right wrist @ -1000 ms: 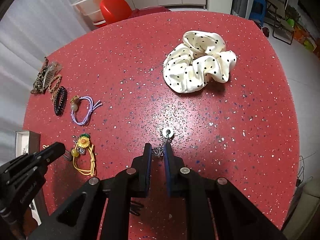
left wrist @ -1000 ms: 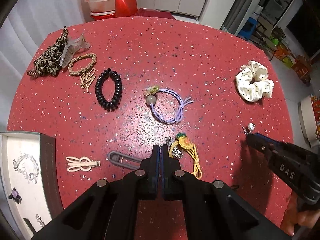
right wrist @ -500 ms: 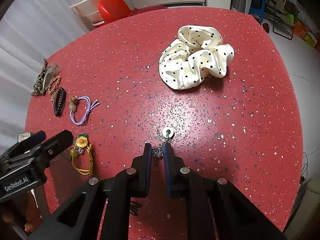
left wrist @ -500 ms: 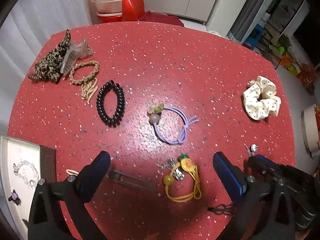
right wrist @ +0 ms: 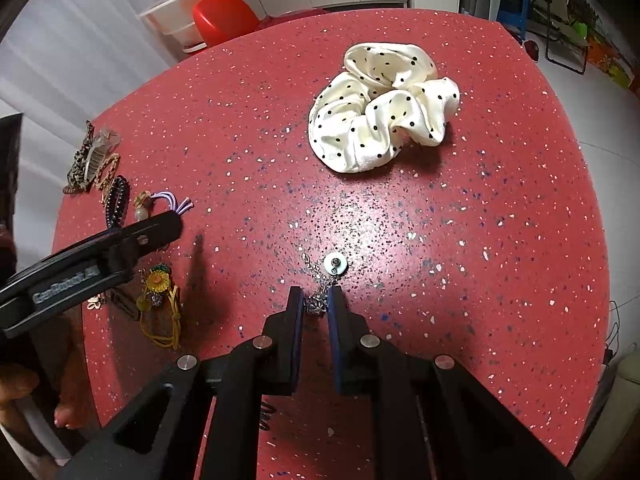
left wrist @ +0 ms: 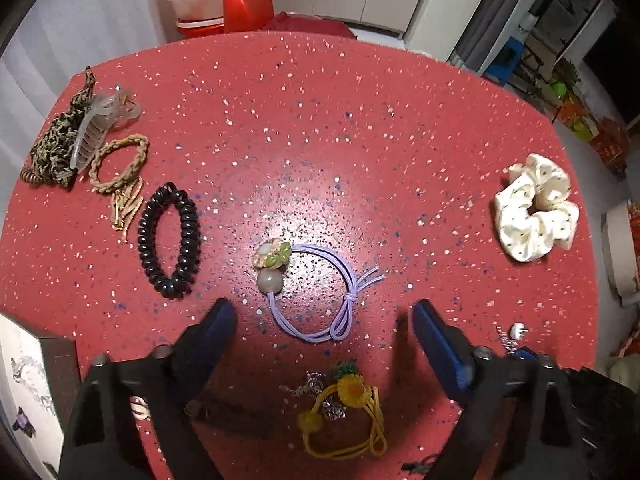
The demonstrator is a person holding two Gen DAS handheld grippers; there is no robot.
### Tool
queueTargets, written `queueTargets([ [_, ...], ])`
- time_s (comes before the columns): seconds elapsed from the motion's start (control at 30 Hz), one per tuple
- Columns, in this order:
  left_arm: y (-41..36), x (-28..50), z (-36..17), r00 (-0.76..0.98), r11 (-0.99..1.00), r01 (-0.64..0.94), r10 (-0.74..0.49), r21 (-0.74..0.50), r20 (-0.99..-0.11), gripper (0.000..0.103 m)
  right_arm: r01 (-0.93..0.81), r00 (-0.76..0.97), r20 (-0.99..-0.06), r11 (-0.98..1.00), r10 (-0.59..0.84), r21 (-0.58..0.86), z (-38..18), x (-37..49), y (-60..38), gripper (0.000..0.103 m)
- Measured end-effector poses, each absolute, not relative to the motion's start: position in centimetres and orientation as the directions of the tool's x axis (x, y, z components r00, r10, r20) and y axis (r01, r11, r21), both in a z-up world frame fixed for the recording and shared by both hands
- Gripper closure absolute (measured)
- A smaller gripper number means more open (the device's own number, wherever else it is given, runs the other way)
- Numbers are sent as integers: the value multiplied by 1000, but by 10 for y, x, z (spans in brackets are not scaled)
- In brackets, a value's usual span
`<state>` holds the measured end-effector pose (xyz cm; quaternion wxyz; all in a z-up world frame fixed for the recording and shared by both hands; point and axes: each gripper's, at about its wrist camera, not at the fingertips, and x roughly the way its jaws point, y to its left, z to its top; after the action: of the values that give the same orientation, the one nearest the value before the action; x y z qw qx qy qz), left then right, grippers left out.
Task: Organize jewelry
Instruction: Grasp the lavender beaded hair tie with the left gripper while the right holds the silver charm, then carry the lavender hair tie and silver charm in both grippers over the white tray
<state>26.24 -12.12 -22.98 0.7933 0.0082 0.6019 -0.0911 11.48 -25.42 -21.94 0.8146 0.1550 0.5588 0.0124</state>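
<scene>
Purple hair tie (left wrist: pixel 320 292) now sits between left gripper (left wrist: pixel 324 316) jaws, previously together, closing; right gripper (right wrist: pixel 316 304) clamps silver charm (right wrist: pixel 318 303).

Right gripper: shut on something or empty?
Shut on the silver chain piece: the right gripper pads press its metal cluster from both sides, while its round end lies on the red table.

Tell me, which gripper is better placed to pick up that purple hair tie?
Left. The left gripper hangs over the purple hair tie, jaws wide but closing. The right gripper is shut on a silver chain.
</scene>
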Motion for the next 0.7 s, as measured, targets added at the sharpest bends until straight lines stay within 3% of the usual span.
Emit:
queueTargets([
  [0.07, -128, 256, -232, 269, 983, 162, -123, -81, -955, 16, 153, 375, -906, 951, 196, 269, -220, 114, -254, 90],
  [0.17, -137, 255, -236, 291, 986, 167, -76, -27, -954, 31, 150, 375, -905, 951, 199, 271, -220, 114, -255, 90],
  [0.23, -141, 256, -236, 313, 983, 181, -67, -10, -947, 55, 149, 374, -906, 951, 200, 272, -220, 114, -255, 90],
  [0.3, -140, 259, -235, 311, 981, 195, -78, -17, -947, 90, 148, 372, -906, 951, 200, 271, -220, 114, -255, 90],
  [0.33, -141, 262, -236, 304, 980, 198, -94, -34, -948, 96, 149, 371, -907, 951, 201, 271, -220, 114, -255, 90],
  [0.7, -141, 258, -205, 349, 973, 209, -168, -98, -922, 96, 150, 384, -898, 945, 215, 291, -212, 108, -256, 90],
])
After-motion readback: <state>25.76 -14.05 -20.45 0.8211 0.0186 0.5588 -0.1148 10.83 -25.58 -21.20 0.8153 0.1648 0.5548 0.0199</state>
